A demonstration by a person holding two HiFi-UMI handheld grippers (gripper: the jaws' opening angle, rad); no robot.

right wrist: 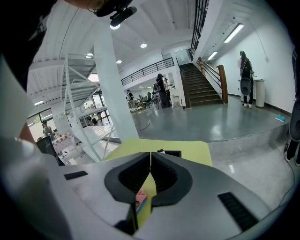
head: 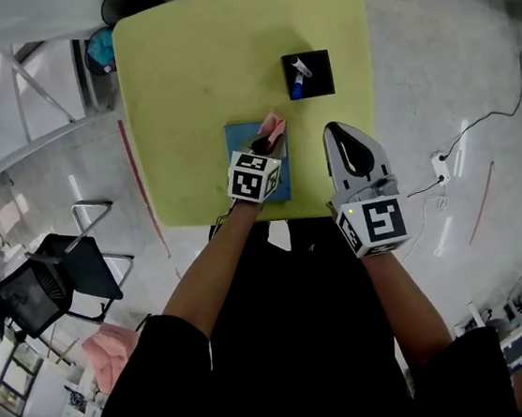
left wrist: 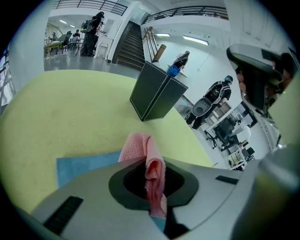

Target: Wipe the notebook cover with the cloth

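The jaws of my left gripper (left wrist: pixel 154 187) are pinched tight on the pink cloth (left wrist: pixel 140 147), which bunches up between them with a loose fold standing above the pinch. The cloth is soft, light knit, so I judge it will drape and drag instead of pushing flat; holding it by the bunched middle, as now, leaves the folds free to spread against the surface. Just under it lies the blue notebook (left wrist: pixel 84 164), flat on the yellow-green desk (left wrist: pixel 70 108), with the cloth over its far right corner in the head view; I cannot tell whether they touch. The notebook looks thin and light, and its cover may be smooth, so I expect it to slide under a sideways wipe unless something pins it. My right gripper (right wrist: pixel 150 161) has its 2 jaws pressed together on nothing and hovers near the desk's front edge, just right of the notebook, well placed to press down on a free corner. Further back stands a black box (left wrist: pixel 157 93), apart from the notebook.
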